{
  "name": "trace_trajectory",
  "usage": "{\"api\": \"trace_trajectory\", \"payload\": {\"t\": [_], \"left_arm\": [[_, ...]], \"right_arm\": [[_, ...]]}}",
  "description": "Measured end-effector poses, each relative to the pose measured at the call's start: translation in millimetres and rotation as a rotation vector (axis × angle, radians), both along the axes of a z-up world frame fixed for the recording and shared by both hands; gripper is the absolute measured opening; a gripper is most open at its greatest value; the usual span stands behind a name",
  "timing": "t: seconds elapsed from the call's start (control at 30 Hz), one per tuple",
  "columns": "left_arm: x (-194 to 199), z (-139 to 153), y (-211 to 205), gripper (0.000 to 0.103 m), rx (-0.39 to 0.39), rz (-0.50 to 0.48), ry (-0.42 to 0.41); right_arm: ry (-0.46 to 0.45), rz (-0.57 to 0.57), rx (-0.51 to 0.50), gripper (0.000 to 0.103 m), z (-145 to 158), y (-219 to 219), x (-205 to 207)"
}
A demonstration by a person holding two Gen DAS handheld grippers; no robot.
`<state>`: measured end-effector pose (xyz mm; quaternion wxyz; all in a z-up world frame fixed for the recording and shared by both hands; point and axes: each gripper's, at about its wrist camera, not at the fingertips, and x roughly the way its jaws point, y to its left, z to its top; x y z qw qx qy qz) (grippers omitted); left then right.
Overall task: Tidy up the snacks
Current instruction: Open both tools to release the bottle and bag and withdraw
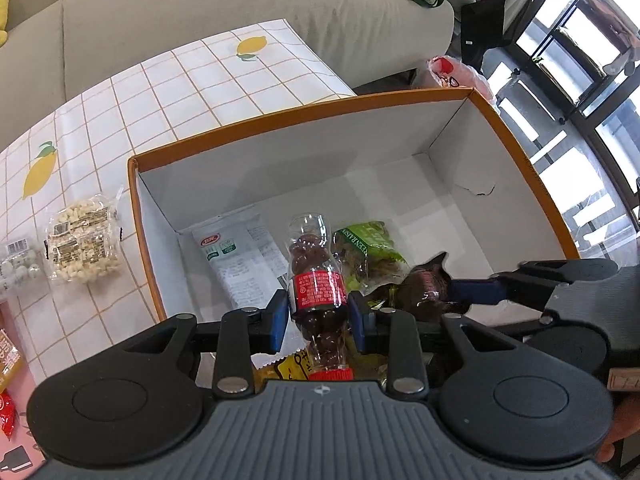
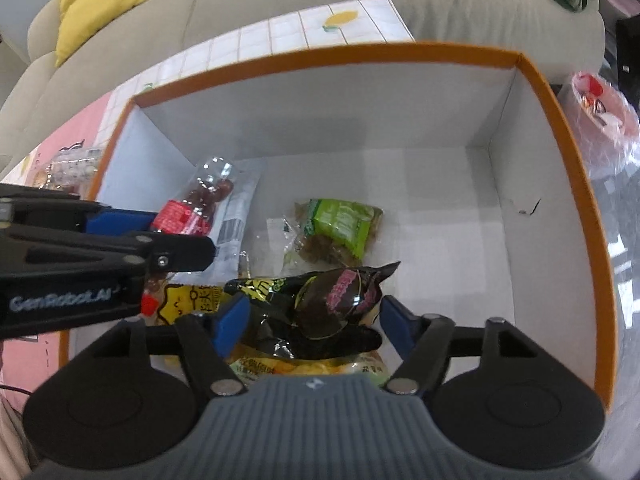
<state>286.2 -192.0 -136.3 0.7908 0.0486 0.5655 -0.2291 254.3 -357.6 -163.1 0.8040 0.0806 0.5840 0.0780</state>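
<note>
An orange-rimmed white box point(image 1: 304, 114) point(image 2: 560, 92) stands on the table. My left gripper point(image 1: 318, 314) is shut on a small clear bottle of chocolate balls with a red label point(image 1: 316, 280), held inside the box; it also shows in the right wrist view point(image 2: 188, 208). My right gripper point(image 2: 312, 320) sits around a dark snack packet with pink print point(image 2: 332, 300), jaws wide, pads point(image 2: 230, 320) near its sides; the packet also shows in the left wrist view point(image 1: 424, 286). In the box lie a white packet point(image 1: 228, 256), a green packet point(image 2: 340, 224) and yellow packets point(image 2: 188, 300).
On the lemon-print tablecloth point(image 1: 192, 80) left of the box lie a clear pack of pale nuts point(image 1: 82, 248) and other packets point(image 1: 8, 356). A grey sofa point(image 1: 240, 0) is behind. A pink plastic bag point(image 2: 604, 120) sits beyond the box's right wall.
</note>
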Motion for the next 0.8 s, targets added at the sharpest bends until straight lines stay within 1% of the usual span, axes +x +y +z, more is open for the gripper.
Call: {"api": "trace_trajectory", "payload": {"t": [0.03,0.13,0.2,0.33,0.37,0.47,0.67,0.8], "left_arm": [[0.3,-0.3,-0.8,0.035,0.000,0.000,0.000],[1.5,-1.2,-1.2,0.035,0.000,-0.001,0.000],[2.9,-1.8,-1.8,0.035,-0.003,0.003,0.000],[6.4,-2.6,-3.4,0.035,-0.015,0.007,0.001],[7.8,-3.0,-4.2,0.035,-0.017,0.010,0.002],[11.7,-6.9,-8.3,0.035,-0.022,0.024,0.017],[21.1,-21.3,-17.4,0.035,0.017,0.080,0.043],[27.1,-27.2,-23.7,0.036,0.039,0.088,0.058]], "right_arm": [[0.003,-0.007,0.005,0.041,-0.1,-2.5,0.8],[0.008,-0.023,0.034,0.040,0.4,-9.8,1.2],[-0.004,-0.024,0.013,0.040,3.0,-12.3,-0.3],[-0.034,-0.059,0.027,0.040,18.6,-26.2,-2.3],[-0.044,-0.064,0.008,0.040,22.2,-29.0,-2.3],[-0.056,-0.065,-0.097,0.040,23.7,-35.1,0.7],[-0.016,-0.024,-0.232,0.040,7.6,-28.3,1.9],[-0.012,-0.019,-0.242,0.041,5.9,-25.5,1.3]]}}
